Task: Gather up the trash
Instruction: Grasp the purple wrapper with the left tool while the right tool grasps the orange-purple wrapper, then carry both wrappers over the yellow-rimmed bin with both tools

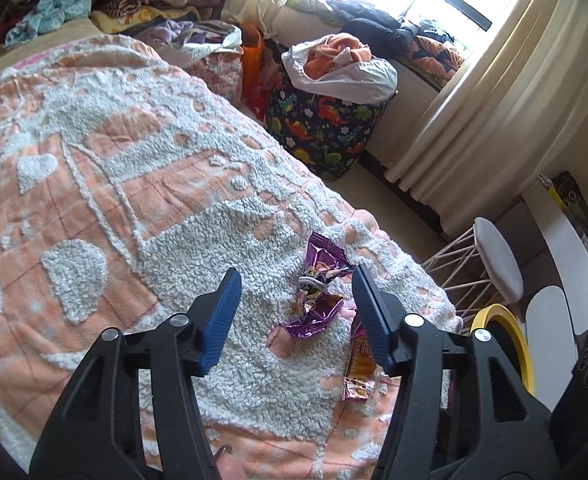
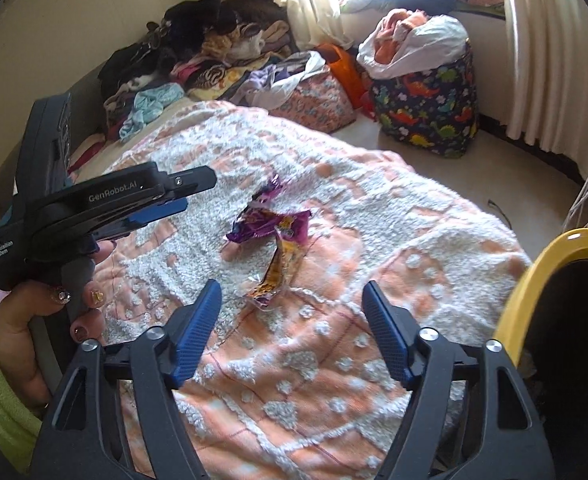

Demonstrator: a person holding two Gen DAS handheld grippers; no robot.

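Two wrappers on bed (image 1: pixel 93 168): purple wrapper (image 1: pixel 318 292) dead ahead of left claw (image 1: pixel 296 276), long axis along approach line. Jaws half-wide, nothing gripped. Orange wrapper (image 2: pixel 277 272) ahead of right claw (image 2: pixel 289 292), also open, empty. Left nearer purple.

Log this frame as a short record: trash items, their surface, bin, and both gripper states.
trash: crumpled purple foil wrapper; orange-yellow snack wrapper beside it
surface: peach and white fleecy blanket
bin: yellow-rimmed black bin, at the blanket's edge
left gripper: open, wrapper between its fingers, untouched
right gripper: open, empty
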